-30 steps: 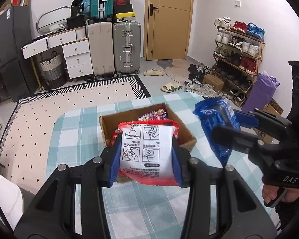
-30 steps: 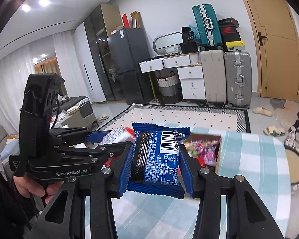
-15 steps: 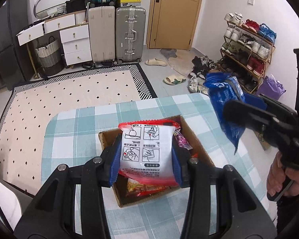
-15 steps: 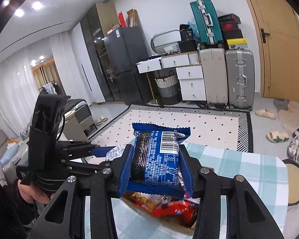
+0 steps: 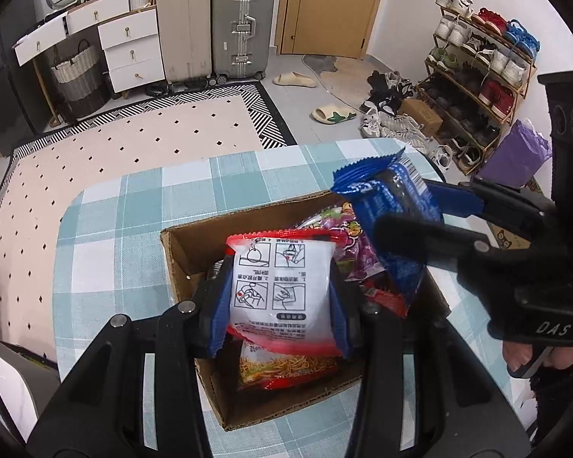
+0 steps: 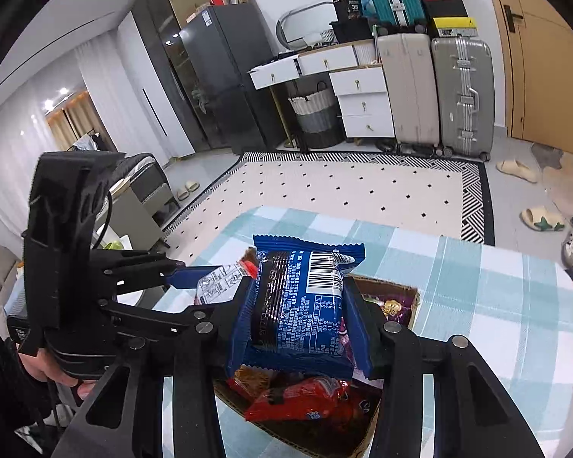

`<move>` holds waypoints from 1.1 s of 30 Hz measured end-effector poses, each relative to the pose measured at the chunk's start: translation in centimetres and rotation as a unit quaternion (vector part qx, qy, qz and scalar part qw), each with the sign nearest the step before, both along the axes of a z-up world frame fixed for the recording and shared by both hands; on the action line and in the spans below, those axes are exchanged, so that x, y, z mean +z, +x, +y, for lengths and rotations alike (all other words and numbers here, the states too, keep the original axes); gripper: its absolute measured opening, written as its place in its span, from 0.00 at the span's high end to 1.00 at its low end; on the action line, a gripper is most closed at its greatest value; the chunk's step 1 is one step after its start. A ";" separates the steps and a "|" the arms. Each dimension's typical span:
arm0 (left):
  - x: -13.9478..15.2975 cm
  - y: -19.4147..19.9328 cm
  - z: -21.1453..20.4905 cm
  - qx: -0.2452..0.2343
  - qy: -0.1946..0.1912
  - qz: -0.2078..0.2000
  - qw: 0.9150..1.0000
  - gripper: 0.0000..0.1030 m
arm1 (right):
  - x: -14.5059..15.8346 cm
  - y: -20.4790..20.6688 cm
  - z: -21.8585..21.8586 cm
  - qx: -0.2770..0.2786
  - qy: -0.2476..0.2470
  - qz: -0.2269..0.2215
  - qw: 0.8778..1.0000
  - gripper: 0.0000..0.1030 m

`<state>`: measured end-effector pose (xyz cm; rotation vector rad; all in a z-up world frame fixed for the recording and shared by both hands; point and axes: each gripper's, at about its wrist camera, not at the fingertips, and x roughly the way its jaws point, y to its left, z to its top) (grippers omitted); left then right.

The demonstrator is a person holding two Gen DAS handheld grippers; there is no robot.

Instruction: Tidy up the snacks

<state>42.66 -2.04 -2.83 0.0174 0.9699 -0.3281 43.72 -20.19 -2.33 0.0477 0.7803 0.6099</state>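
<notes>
My left gripper (image 5: 280, 297) is shut on a red and white snack packet (image 5: 282, 286) and holds it above the open cardboard box (image 5: 179, 252). The box stands on a teal checked tablecloth (image 5: 133, 206) and holds several snack packs, among them a noodle pack (image 5: 286, 368) and a purple pack (image 5: 353, 252). My right gripper (image 6: 300, 313) is shut on a blue snack packet (image 6: 301, 297), also over the box (image 6: 397, 290). In the left wrist view that blue packet (image 5: 393, 206) hangs over the box's right side. The left gripper (image 6: 206, 278) shows at left in the right wrist view.
The table edge (image 5: 68, 206) drops to a patterned rug (image 5: 133, 133). Suitcases (image 5: 240, 23) and white drawers (image 5: 130, 45) line the far wall beside a door (image 5: 324, 7). A shoe rack (image 5: 477, 76) stands at right. A hand (image 5: 519, 355) grips the right tool's handle.
Both grippers have moved forward and down with their packets, from short of the box to directly above its open top. Their grips are unchanged.
</notes>
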 end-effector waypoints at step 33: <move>4.5 -16.2 4.8 0.093 -0.028 -0.131 0.987 0.14 | 3.4 -17.6 -5.1 -0.053 0.002 -0.157 0.986 0.07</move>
